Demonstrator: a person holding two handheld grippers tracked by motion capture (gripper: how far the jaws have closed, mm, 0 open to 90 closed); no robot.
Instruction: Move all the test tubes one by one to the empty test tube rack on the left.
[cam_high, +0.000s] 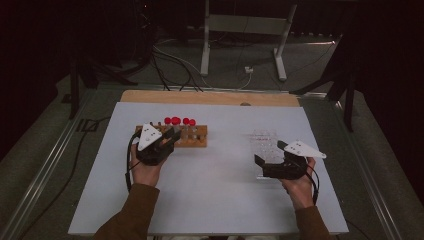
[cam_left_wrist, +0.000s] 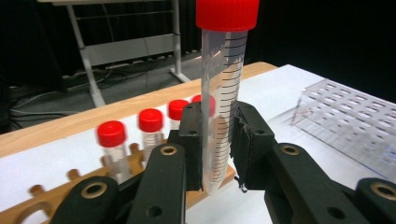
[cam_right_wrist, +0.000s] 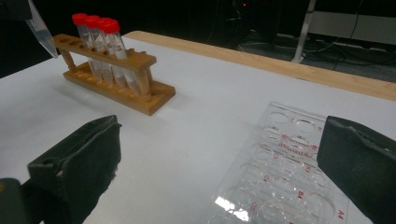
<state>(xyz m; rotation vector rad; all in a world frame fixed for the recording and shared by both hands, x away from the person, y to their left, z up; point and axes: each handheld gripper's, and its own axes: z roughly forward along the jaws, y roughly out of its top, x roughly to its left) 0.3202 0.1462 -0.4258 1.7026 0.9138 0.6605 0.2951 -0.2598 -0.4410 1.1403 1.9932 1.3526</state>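
Observation:
My left gripper (cam_left_wrist: 217, 140) is shut on a clear graduated tube (cam_left_wrist: 223, 88) with a red cap, held upright with its pointed tip just above the wooden rack (cam_left_wrist: 42, 198). In the high view the left gripper (cam_high: 171, 136) is at the wooden rack's (cam_high: 197, 142) left end, the held tube's cap (cam_high: 175, 121) above it. More red-capped tubes (cam_left_wrist: 150, 123) stand in the rack. My right gripper (cam_right_wrist: 219, 163) is open, its jaws wide apart over the near end of a clear plastic rack (cam_right_wrist: 280, 172). In the high view the right gripper (cam_high: 265, 167) sits at the clear rack's (cam_high: 263, 140) near edge.
The white table top (cam_high: 215, 190) lies on a wooden board whose far edge (cam_high: 210, 97) shows behind it. Beyond the table are a metal stand (cam_high: 240, 30) and cables on the floor. Open white surface lies between the two racks.

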